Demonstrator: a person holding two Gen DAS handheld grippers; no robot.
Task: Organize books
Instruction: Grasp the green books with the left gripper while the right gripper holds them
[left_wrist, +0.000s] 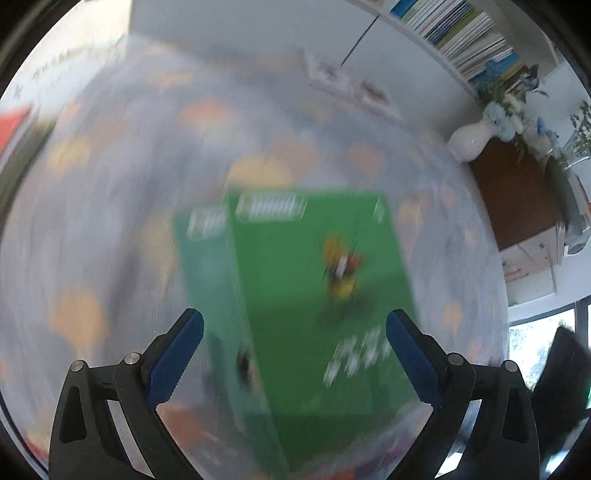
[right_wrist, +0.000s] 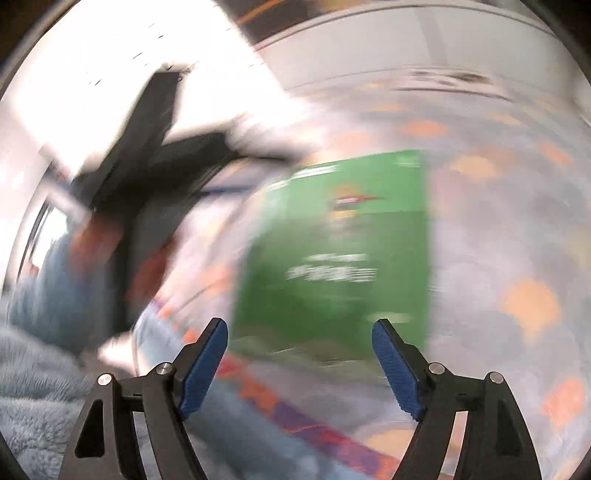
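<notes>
Grippers first: your left gripper (left_wrist: 294, 334) points steeply down at the table, its blue pads (left_wrist: 176, 360) spread wide with nothing pressed between them. Beneath and beyond its fingers lie two green books (left_wrist: 317, 295), one overlapping the other, flat on the patterned tablecloth (left_wrist: 110, 184) of grey with orange patches. The upper book's cover shows a small yellow and red figure and white lettering, both too blurred to read. The books sit in the gap between the pads in that view, but the pads stand clear above them and do not touch.

Your right gripper (right_wrist: 300, 338) is likewise angled down, jaws parted and empty. The green cover lies just beyond its fingertips, slightly toward the far side, on the same cloth. To its left, a dark blurred shape that looks like your other gripper crosses the view; a fluffy blue sleeve (right_wrist: 33, 369) fills the near left corner.

At far right in the left wrist view, a shelf of upright books (left_wrist: 461, 33) and a white vase (left_wrist: 471, 138) stand well apart from the green books. Both views are heavily smeared.
</notes>
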